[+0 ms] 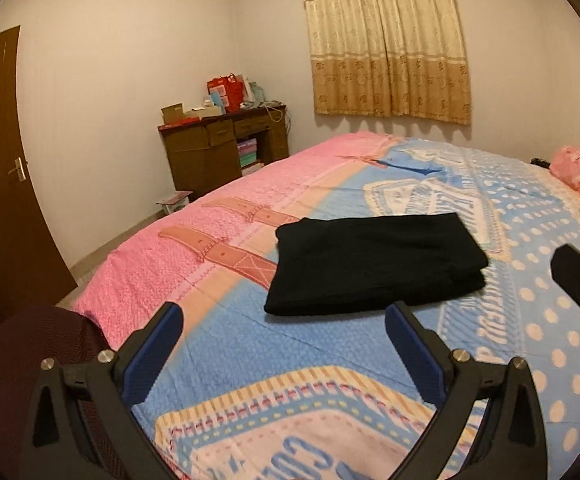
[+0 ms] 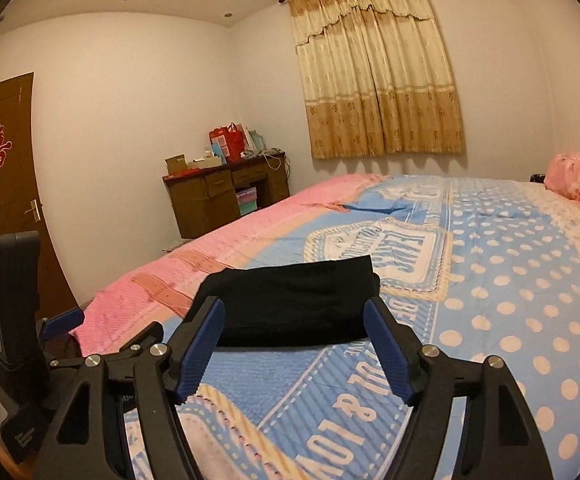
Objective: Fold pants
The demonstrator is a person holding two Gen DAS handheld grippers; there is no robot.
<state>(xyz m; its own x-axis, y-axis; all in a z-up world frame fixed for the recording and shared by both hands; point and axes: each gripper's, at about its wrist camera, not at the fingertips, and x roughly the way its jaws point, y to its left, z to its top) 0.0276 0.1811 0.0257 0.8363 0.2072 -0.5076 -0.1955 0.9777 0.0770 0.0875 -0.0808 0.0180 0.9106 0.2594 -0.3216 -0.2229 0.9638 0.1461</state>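
Seeing black pants [image 1: 374,264] folded on bed [image 1: 250,344]; my left gripper [image 1: 282,320] and right gripper [image 2: 294,316] both released, holding nothing.

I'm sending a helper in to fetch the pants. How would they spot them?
Look at the bed with its pink and blue patterned sheet. On the blue part, right of two printed brown belt straps, lies the folded black pants: the only plain dark thing on the sheet.
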